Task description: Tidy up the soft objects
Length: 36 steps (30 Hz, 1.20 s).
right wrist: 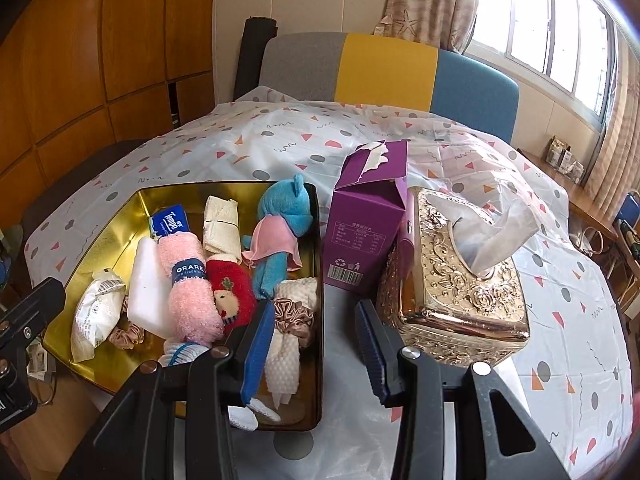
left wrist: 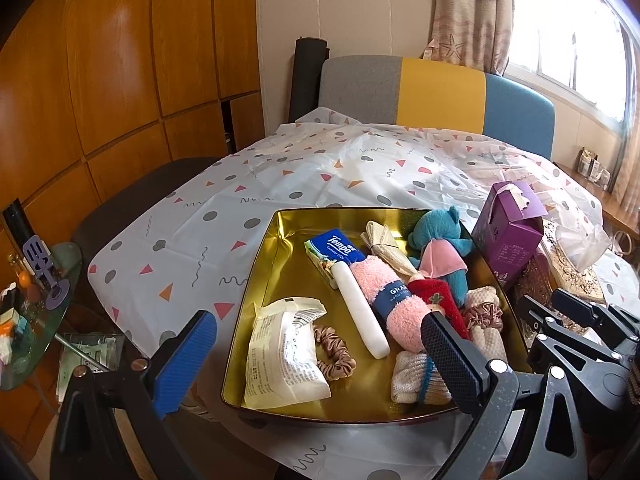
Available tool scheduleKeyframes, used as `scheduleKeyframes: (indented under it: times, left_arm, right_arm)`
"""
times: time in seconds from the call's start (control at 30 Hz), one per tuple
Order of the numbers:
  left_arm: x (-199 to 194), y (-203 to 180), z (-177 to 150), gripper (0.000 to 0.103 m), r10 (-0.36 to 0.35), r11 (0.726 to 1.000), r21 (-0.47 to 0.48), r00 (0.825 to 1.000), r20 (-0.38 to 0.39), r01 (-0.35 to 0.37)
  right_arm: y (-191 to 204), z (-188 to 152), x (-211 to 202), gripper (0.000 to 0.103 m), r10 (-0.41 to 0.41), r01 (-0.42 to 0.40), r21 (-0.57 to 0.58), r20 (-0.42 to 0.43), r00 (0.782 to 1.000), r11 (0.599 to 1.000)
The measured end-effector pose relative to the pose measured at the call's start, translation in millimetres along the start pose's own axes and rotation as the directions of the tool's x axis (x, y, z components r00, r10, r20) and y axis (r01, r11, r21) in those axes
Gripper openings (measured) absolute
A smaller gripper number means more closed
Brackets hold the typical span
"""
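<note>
**Operator:** How does my left gripper (left wrist: 320, 336) stand?

**Guide:** Your left gripper tilts downward. Its jaws are spread wide, the blue-padded fingers (left wrist: 186, 360) well apart, and nothing is clamped between them.

**Operator:** And the right?

**Guide:** Your right gripper (right wrist: 316, 340) also tilts downward. Its jaws stand partly apart, with a clear gap between the blue pads (right wrist: 258, 354). Neither pad presses on anything. It sits just right of your left gripper.

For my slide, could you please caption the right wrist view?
Open right claw above the gold metal tray's edge, soft items inside; purple carton and ornate gold tissue box alongside.
</note>
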<state>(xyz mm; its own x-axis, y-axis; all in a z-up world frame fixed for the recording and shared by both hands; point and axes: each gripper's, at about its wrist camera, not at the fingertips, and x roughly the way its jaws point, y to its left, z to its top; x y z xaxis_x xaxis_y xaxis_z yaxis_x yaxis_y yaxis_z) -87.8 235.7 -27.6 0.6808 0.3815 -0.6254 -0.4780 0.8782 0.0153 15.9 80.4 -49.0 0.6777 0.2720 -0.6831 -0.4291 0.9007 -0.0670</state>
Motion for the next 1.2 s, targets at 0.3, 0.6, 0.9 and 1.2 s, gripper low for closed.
scheduleKeyframes:
  times: [0.3, 0.6, 0.9, 1.2]
  left_arm:
    - [-0.2, 1.3, -0.5, 0.103, 0.003, 1.000, -0.007, 1.000, 0.001, -0.003]
    - [0.5, 3.5, -1.8, 0.103, 0.012, 1.000, -0.013, 1.000, -0.005, -0.012]
    - [0.8, 4.3, -2.7, 0.103, 0.013, 1.000, -0.015, 1.000, -0.010, -0.013]
    - [0.3, 3.9, -3.2, 0.103, 0.012, 1.000, -0.013, 1.000, -0.011, -0.012]
  right_arm:
    - [1.4, 0.4, 0.9, 0.042, 0.001, -0.001, -0.004, -0.006, 1.000, 1.000]
    - [3.3, -1.2, 2.0, 0.042, 0.002, -0.002, -0.007, -0.011, 1.000, 1.000]
    - [4.0, -1.7, 2.8, 0.042, 0.002, -0.002, -0.008, -0.014, 1.000, 1.000]
    - [4.5, -3.8, 4.3, 0.042, 0.003, -0.003, -0.009, -0.019, 1.000, 1.000]
